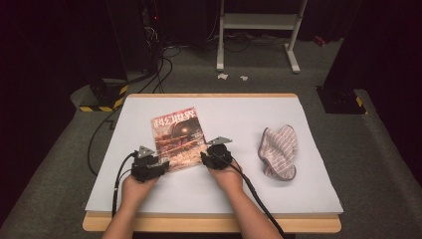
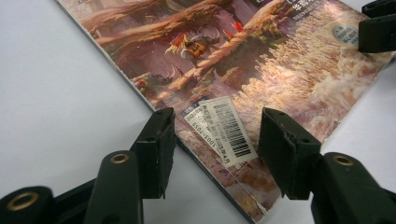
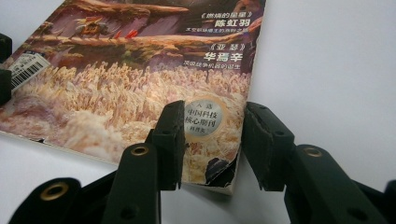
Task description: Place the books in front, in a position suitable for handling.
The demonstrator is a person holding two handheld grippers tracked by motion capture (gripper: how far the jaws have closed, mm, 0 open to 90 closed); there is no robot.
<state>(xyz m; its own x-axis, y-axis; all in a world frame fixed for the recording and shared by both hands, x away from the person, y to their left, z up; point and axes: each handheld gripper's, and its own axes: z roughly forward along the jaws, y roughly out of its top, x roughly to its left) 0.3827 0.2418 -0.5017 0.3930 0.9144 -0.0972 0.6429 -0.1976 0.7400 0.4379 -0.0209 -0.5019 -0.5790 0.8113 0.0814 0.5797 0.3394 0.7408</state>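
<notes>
Magazine flat on white surface, mid-left. Left claw gaping over its near-left corner w/ barcode sticker, gripping nothing. Right claw agape at near-right corner, also empty. Striped cloth well apart, right.

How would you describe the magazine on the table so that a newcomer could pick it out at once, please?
On the white table top, look left of centre, just beyond the left gripper and right gripper. The magazine lies flat there; unlike the striped cloth to its right, it is a glossy rectangle with reddish-brown cover art.
</notes>
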